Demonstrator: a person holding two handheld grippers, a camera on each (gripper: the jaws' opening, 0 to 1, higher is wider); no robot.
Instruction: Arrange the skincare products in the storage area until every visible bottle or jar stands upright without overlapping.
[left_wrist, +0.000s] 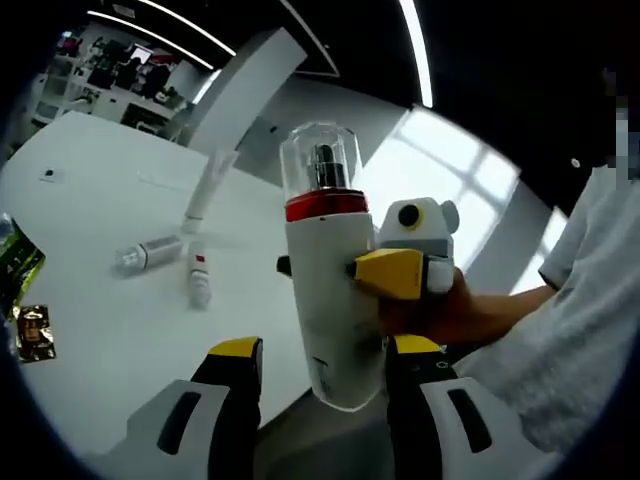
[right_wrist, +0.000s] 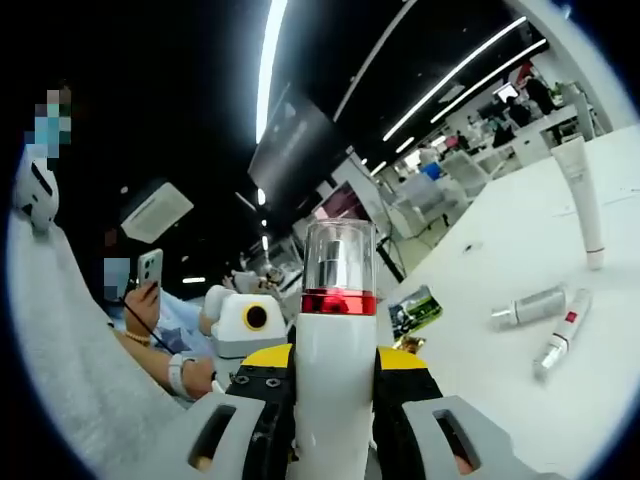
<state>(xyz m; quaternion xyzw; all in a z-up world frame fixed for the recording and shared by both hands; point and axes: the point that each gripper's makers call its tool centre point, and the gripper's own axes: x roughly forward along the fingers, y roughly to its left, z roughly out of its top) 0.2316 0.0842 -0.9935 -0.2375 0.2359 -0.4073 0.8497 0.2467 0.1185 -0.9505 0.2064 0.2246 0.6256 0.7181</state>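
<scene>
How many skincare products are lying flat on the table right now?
2: a silver tube and a white tube with a red mark, side by side. A tall white tube stands beyond them; the spray bottle is held in the right gripper. More may be out of frame.

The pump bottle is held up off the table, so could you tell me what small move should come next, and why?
Probably lower the pump bottle upright onto a bare part of the table. The right gripper is shut on it in the air, clear of the two tubes lying flat and the one standing tube. The left gripper is open.
</scene>
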